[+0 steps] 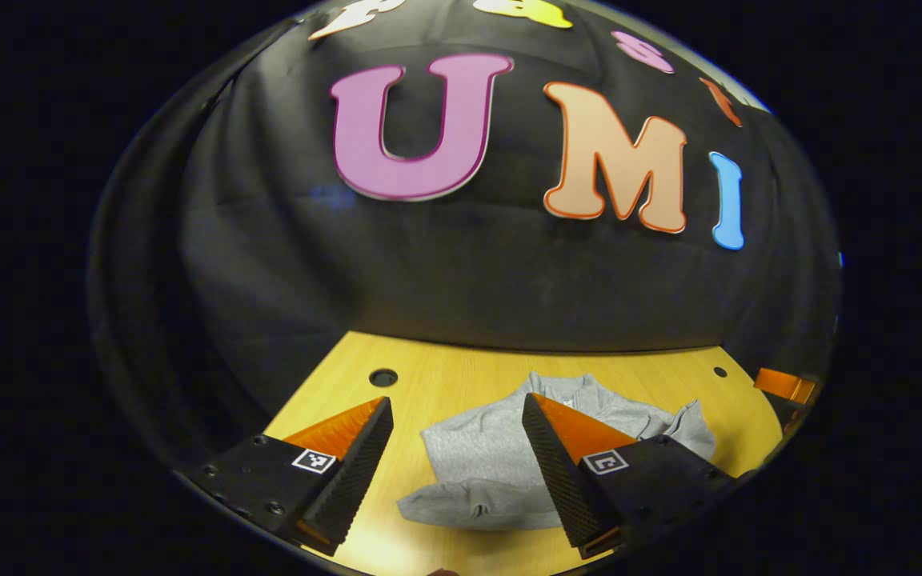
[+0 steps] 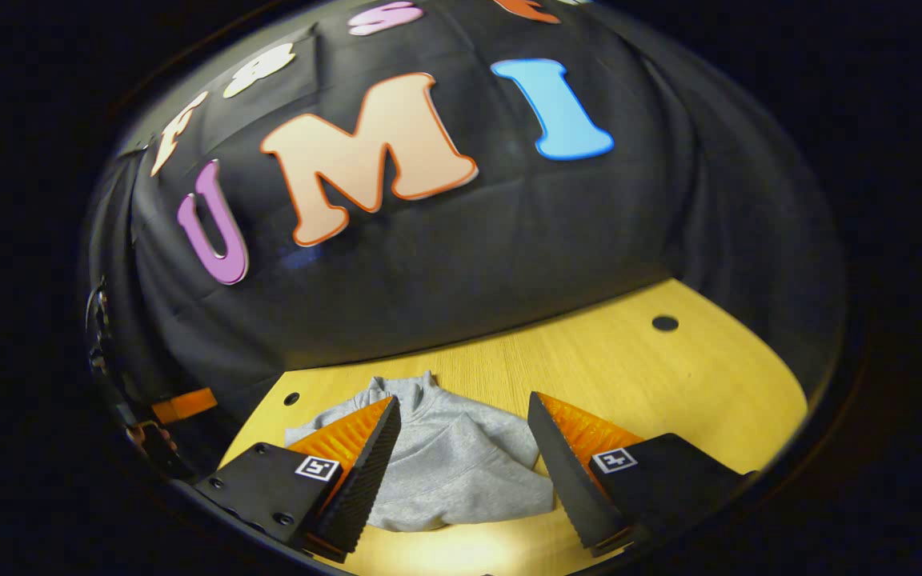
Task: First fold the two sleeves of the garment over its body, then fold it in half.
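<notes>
Left gripper [image 1: 457, 412] open, folded garment [image 1: 493, 464] beyond

Garment [image 1: 493, 468] on table [image 1: 445, 376] (wall behind), grippers apart.

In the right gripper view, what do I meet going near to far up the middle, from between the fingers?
Bare table between the open gripper fingers → grey garment → its collar → more bare table → black cloth wall.
</notes>
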{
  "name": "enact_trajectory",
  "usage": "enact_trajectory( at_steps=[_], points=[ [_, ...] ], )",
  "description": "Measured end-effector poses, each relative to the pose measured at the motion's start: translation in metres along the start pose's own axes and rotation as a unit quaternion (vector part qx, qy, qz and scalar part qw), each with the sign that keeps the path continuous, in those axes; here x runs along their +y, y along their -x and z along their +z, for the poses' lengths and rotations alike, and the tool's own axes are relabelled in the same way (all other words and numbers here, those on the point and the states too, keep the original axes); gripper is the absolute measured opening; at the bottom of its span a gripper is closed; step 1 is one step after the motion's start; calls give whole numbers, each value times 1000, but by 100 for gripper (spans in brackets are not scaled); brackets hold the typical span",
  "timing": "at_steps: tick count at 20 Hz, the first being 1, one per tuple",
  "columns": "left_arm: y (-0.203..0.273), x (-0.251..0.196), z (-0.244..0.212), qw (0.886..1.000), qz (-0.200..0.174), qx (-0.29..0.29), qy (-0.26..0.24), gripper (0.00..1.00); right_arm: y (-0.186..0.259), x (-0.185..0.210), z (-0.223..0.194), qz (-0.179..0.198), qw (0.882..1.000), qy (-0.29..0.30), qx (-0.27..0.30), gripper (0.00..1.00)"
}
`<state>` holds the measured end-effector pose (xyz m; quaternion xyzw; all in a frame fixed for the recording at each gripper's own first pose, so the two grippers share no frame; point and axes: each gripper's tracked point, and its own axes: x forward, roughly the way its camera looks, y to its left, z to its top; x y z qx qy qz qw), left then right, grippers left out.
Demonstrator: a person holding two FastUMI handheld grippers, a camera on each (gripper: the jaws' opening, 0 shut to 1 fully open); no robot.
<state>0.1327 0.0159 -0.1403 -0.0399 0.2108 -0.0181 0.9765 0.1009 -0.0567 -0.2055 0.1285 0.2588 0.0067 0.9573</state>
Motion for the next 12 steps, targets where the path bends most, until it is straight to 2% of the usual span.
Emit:
enact_trajectory(
  at_steps=[2, 3, 4, 6, 7, 10, 12],
  points=[
    [23, 3, 18, 999, 2, -43, -22, 95, 18, 9, 14, -4, 999, 37, -37, 98],
    [29, -1, 21, 998, 3, -57, -25, 95, 28, 12, 21, -6, 997, 52, -54, 95],
    [34, -5, 23, 997, 2, -68, -25, 95, 36, 15, 27, -8, 995, 66, -70, 99],
    [48, -4, 22, 996, 7, -89, -26, 94, 56, 22, 34, -8, 991, 94, -96, 98],
    [61, -2, 18, 995, 13, -94, -27, 94, 65, 27, 34, -5, 989, 108, -105, 96],
    [90, -1, 4, 995, 17, -98, -22, 94, 81, 37, 27, -3, 980, 154, -124, 99],
    [99, 0, -6, 995, 21, -93, -21, 94, 91, 47, 21, 2, 979, 161, -127, 99]
  ],
)
